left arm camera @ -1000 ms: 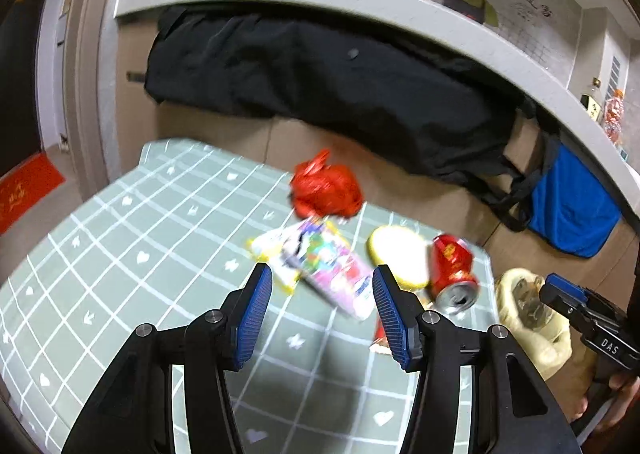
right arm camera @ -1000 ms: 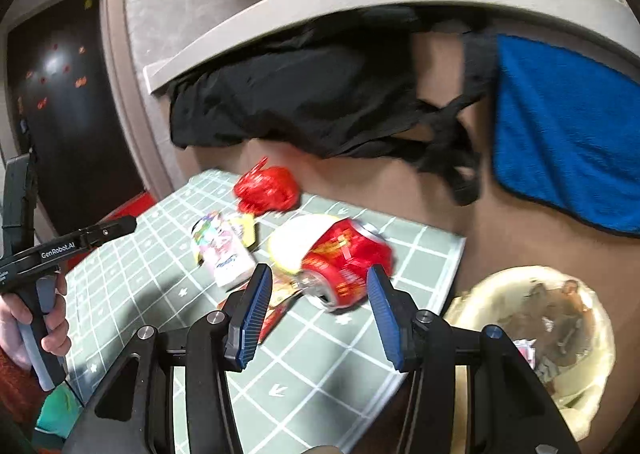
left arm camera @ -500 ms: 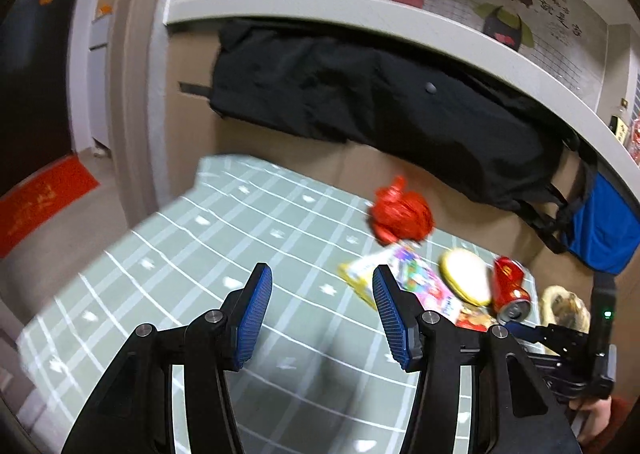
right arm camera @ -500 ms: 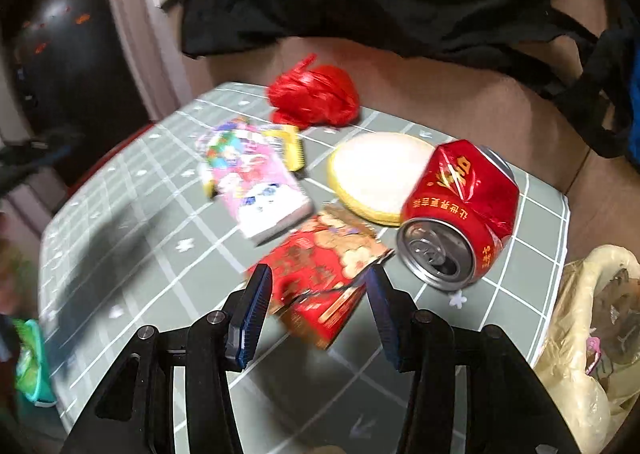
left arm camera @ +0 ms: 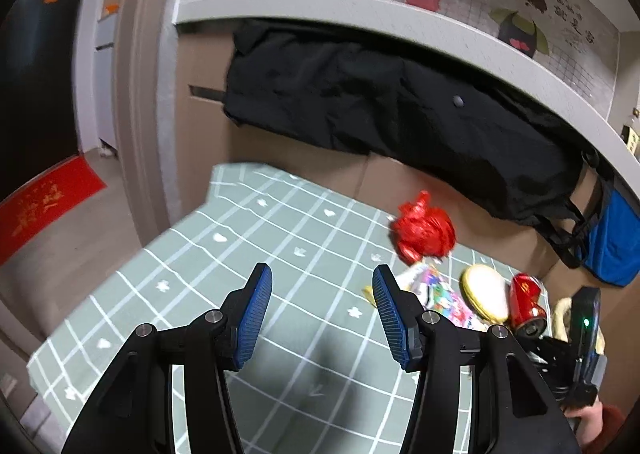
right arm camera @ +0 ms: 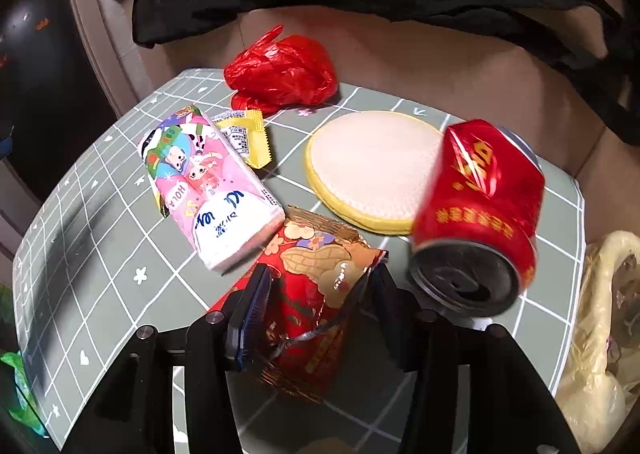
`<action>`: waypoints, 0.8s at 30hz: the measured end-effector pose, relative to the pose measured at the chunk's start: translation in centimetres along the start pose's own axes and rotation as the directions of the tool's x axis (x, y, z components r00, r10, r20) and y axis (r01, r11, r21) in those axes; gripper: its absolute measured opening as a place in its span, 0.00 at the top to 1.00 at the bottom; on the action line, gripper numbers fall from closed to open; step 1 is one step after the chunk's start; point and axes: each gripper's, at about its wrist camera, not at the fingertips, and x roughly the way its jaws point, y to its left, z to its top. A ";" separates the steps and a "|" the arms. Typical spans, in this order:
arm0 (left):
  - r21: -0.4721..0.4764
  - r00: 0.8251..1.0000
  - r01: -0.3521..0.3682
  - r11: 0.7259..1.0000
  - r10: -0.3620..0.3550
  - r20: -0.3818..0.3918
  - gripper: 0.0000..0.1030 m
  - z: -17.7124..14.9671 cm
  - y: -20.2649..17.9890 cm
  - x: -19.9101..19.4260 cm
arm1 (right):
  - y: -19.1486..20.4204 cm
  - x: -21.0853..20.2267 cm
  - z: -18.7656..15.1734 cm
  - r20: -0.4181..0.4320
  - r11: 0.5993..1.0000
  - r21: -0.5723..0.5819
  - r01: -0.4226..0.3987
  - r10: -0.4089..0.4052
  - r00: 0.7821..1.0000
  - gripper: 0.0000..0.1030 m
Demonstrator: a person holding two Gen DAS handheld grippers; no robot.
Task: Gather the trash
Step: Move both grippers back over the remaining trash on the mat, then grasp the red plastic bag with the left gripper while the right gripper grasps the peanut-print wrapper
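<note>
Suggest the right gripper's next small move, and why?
Probably close. The right gripper stands open with the red peanut wrapper between its pads, the can just beside its right finger. After that, lift toward the trash bag.

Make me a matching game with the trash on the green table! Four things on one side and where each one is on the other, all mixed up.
Things:
1. red peanut wrapper
2. red can
3. red plastic bag
4. yellow packet

Places:
A. at the far edge of the mat
B. on its side, next to the round yellow pad
C. between the fingers of the right gripper
D. partly tucked under the pink tissue pack

Pairs: 1-C, 2-B, 3-A, 4-D
</note>
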 end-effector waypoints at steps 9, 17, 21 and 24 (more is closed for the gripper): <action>0.033 0.995 0.091 0.995 -0.089 -0.043 0.48 -0.4 -3.7 3.2 | 1.0 -0.2 0.0 -0.011 0.991 -0.124 -0.057 0.056 0.998 0.75; -0.020 0.974 0.196 0.980 -0.197 -0.116 0.48 1.0 -7.7 9.3 | -2.5 -5.9 -1.1 0.103 0.977 -0.120 -0.176 0.188 0.977 0.88; -0.054 0.971 0.182 0.982 -0.188 -0.149 0.48 2.9 -9.9 14.0 | -4.1 -8.4 -1.7 0.161 0.976 -0.102 -0.190 0.204 0.966 0.88; -0.087 0.972 0.099 0.991 -0.115 -0.203 0.48 4.4 -11.2 18.4 | -5.7 -9.4 -2.1 0.192 0.981 -0.076 -0.179 0.191 0.963 0.88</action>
